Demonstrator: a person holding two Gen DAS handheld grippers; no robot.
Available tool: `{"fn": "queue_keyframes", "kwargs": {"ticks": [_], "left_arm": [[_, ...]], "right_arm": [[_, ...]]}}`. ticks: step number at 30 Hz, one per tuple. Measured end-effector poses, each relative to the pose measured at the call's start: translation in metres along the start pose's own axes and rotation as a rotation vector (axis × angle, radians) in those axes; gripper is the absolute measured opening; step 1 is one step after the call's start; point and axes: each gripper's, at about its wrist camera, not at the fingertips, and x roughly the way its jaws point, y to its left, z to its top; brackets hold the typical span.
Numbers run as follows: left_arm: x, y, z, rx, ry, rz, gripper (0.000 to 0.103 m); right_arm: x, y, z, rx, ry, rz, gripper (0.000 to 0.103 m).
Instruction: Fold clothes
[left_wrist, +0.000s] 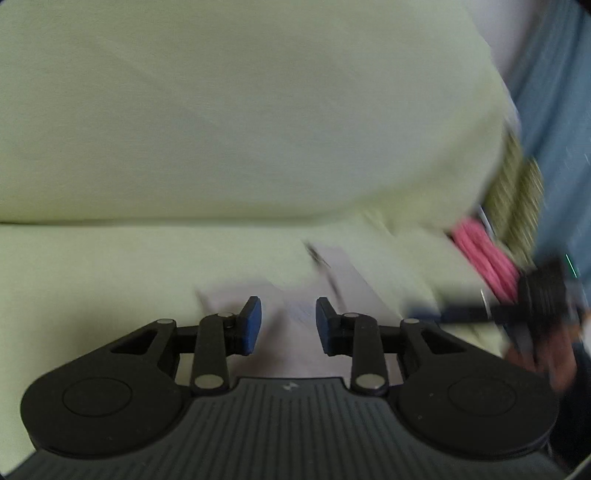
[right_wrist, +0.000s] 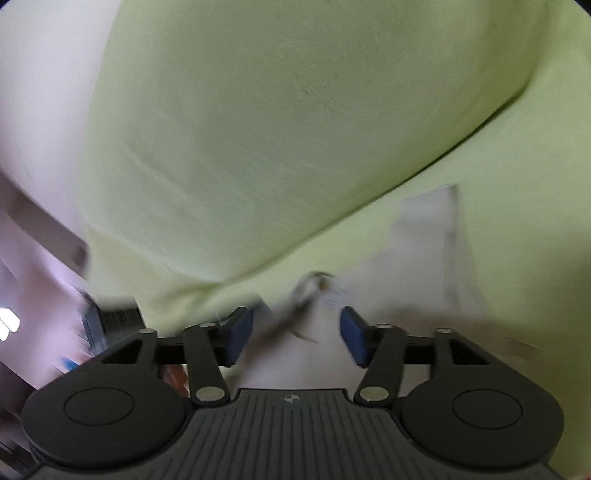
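Left gripper (left_wrist: 289, 325): my blue pads (left_wrist: 251, 325) stand apart with nothing between them, low over the cloth.
Right gripper (right_wrist: 296, 334): mine too is spread wide, clasping nothing; a blurred dark string (right_wrist: 291, 314) crosses the gap.
Pale green garment (left_wrist: 240, 129): it fills both my views, a fold edge running across just beyond the fingers.
White tag (right_wrist: 428, 236): lying on the garment, near my right gripper.
Far right, left view: pink fabric (left_wrist: 484, 254), blue cloth (left_wrist: 554, 129), all blurred.
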Motion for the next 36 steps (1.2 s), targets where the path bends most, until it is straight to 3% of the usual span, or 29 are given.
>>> {"fn": "queue_keyframes", "kwargs": {"ticks": [4, 8, 17, 19, 20, 21, 23, 26, 30, 32, 34, 35, 36], "left_arm": [[0.008, -0.021, -0.041, 0.074, 0.084, 0.056, 0.026], [-0.004, -0.018, -0.055, 0.030, 0.015, 0.078, 0.026], [-0.007, -0.010, -0.061, -0.053, -0.038, 0.050, 0.027], [-0.007, -0.010, -0.058, -0.060, -0.038, 0.049, 0.027], [-0.012, -0.010, -0.057, -0.067, -0.037, 0.048, 0.027], [-0.016, -0.010, -0.057, -0.079, -0.034, 0.045, 0.027], [-0.024, -0.005, -0.054, -0.121, -0.028, 0.042, 0.026], [-0.052, 0.007, -0.043, -0.167, -0.079, 0.042, 0.027], [-0.096, 0.018, -0.031, -0.179, -0.146, 0.073, 0.027], [-0.106, 0.015, -0.032, -0.169, -0.148, 0.098, 0.027], [-0.110, 0.008, -0.038, -0.166, -0.150, 0.099, 0.028], [-0.107, 0.005, -0.043, -0.151, -0.146, 0.108, 0.028], [-0.104, 0.001, -0.047, -0.135, -0.143, 0.117, 0.028]], "right_arm": [[0.032, -0.004, 0.016, 0.062, 0.051, 0.042, 0.059], [0.072, -0.001, 0.029, 0.108, 0.092, 0.106, 0.059], [0.137, -0.013, 0.037, 0.174, 0.216, 0.056, 0.054], [0.147, -0.010, 0.038, 0.167, 0.232, 0.054, 0.046], [0.150, -0.008, 0.040, 0.162, 0.222, 0.071, 0.037], [0.153, -0.006, 0.041, 0.157, 0.212, 0.088, 0.022], [0.155, 0.001, 0.045, 0.121, 0.181, 0.146, 0.008], [0.135, 0.018, 0.042, -0.009, 0.112, 0.272, 0.006], [0.100, 0.030, 0.034, -0.138, 0.046, 0.459, 0.009], [0.098, 0.038, 0.040, -0.169, 0.025, 0.437, 0.014], [0.113, 0.049, 0.053, -0.207, 0.040, 0.355, 0.018], [0.123, 0.055, 0.059, -0.227, 0.047, 0.304, 0.026], [0.134, 0.061, 0.065, -0.242, 0.056, 0.223, 0.058]]}}
